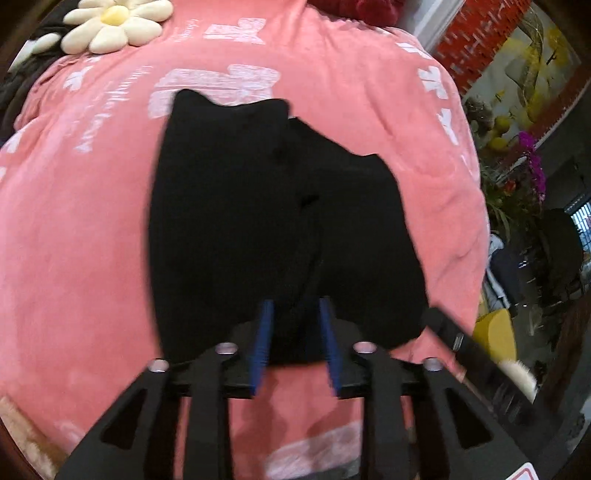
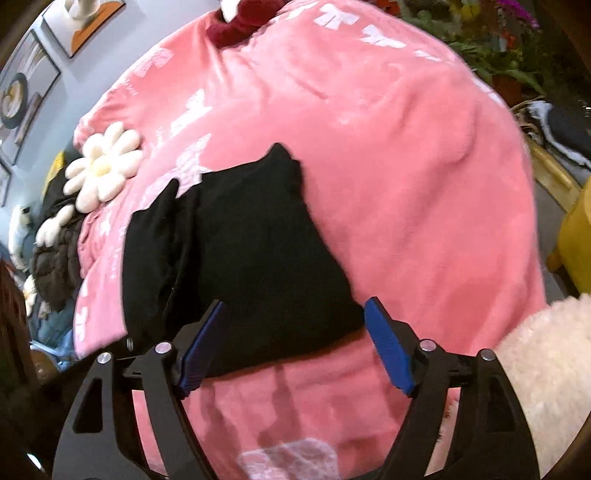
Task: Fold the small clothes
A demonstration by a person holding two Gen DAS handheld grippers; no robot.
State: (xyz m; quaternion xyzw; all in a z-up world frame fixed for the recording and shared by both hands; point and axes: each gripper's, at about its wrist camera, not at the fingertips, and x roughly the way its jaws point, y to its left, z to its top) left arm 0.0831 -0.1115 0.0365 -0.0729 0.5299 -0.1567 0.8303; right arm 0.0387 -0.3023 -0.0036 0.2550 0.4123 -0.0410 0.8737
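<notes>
A small black garment (image 1: 258, 229) lies on a pink blanket (image 1: 81, 236), partly folded with one layer over another. My left gripper (image 1: 295, 310) has its blue pads a narrow gap apart over the garment's near edge; a ridge of black cloth sits between them, and I cannot tell whether they pinch it. In the right wrist view the same garment (image 2: 251, 258) lies ahead. My right gripper (image 2: 295, 306) is open wide, its blue pads (image 2: 388, 347) either side of the garment's near edge, holding nothing. The right gripper's body (image 1: 476, 350) shows at the right of the left wrist view.
A white daisy-shaped cushion (image 1: 114, 26) and dark clothes (image 2: 55, 254) lie at the blanket's far left. A dark red item (image 2: 240, 22) sits at the far end. Flowers (image 1: 532, 162) and a yellow stool (image 2: 576, 243) stand beyond the right edge. A fluffy cream sleeve (image 2: 546, 369) is nearby.
</notes>
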